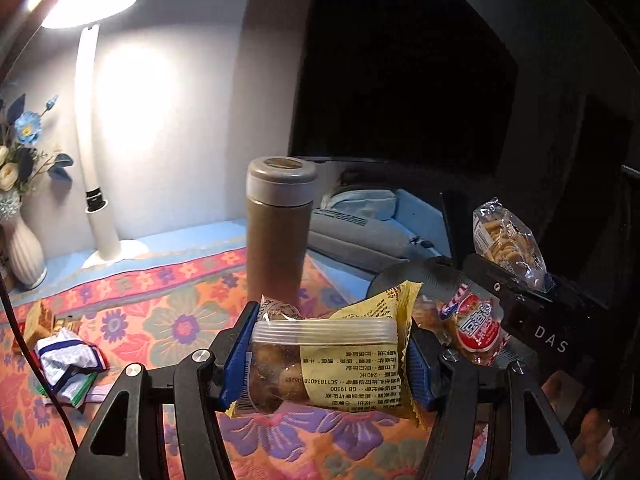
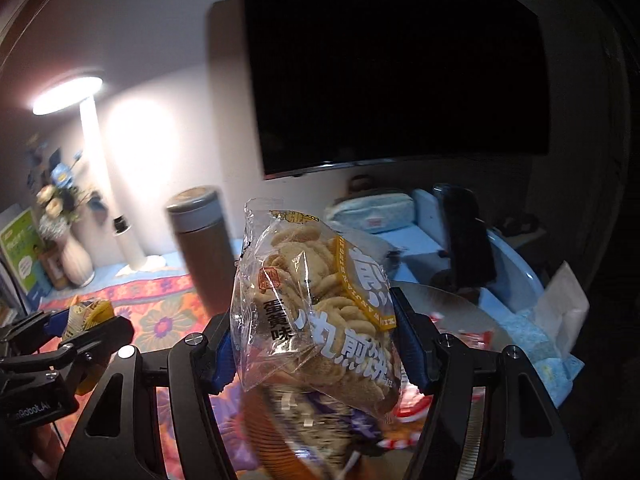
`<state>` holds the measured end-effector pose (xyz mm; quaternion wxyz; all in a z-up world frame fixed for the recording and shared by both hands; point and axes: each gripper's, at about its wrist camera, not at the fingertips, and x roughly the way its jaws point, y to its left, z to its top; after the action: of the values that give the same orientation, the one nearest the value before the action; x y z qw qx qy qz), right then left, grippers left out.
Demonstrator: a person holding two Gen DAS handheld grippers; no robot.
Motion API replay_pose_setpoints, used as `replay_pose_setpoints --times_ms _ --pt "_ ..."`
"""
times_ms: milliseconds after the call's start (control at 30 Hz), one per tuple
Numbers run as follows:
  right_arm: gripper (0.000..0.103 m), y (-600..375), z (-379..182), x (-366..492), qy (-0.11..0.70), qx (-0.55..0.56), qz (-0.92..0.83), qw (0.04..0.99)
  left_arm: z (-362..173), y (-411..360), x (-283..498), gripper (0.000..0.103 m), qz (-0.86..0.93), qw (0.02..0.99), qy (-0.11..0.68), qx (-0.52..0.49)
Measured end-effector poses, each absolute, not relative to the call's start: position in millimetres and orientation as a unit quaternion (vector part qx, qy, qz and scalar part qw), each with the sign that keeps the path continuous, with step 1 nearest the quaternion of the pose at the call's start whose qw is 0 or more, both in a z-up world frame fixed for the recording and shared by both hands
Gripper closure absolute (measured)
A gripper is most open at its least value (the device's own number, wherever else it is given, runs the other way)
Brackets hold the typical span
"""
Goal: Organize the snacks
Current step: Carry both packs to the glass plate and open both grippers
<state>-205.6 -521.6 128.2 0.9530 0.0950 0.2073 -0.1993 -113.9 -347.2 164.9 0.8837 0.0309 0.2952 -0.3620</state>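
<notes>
Left tool [image 1: 332, 360]: your blue pads are clenched on a yellow-and-clear wrapped pastry packet [image 1: 328, 364], which lies crosswise between them, raised off the flower-patterned orange cloth [image 1: 160, 320] that covers the bench. From the left wrist view, a brown steel flask with a grey lid [image 1: 278, 232] stands upright at 12 o'clock, beyond the packet. A red-and-white snack pack [image 1: 476, 328] lies at 2 o'clock on a round silver plate [image 1: 404, 276]. A crumpled white-and-blue wrapper [image 1: 70, 364] lies on the cloth at 9 o'clock.

Right tool [image 2: 316, 344]: your pads are grasping a clear bag of small pale biscuits [image 2: 316, 304], held upright and off the bench. A white desk lamp [image 2: 100, 168] and a white ribbed vase of flowers [image 2: 76, 256] stand at 10 o'clock near the wall.
</notes>
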Motion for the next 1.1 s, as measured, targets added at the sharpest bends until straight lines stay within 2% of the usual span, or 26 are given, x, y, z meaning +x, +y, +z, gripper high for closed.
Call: replay_pose_setpoints --times_ms 267,633,667,733,800,1100 --pt "0.038 -593.2 112.6 -235.9 0.226 0.177 -0.215 0.933 170.7 -421.2 -109.7 0.041 -0.408 0.860 0.305 0.038" --pt "0.035 -590.2 92.4 -250.5 0.277 0.193 -0.156 0.928 149.0 -485.9 -98.8 0.039 -0.424 0.842 0.330 0.054" --pt "0.035 -589.6 90.6 -250.2 0.282 0.192 -0.159 0.927 146.7 -487.6 -97.4 0.037 -0.426 0.840 0.333 0.053" --pt "0.028 -588.3 86.9 -246.4 0.291 0.198 -0.153 0.923 142.0 -489.6 -94.8 0.027 -0.416 0.843 0.336 0.055" --pt "0.026 -588.7 86.0 -248.7 0.288 0.209 -0.142 0.924 138.0 -486.7 -92.3 0.022 -0.417 0.840 0.342 0.052" --pt "0.026 -581.2 90.1 -250.2 0.279 0.211 -0.139 0.926 140.7 -453.6 -88.0 0.022 -0.414 0.841 0.346 0.036"
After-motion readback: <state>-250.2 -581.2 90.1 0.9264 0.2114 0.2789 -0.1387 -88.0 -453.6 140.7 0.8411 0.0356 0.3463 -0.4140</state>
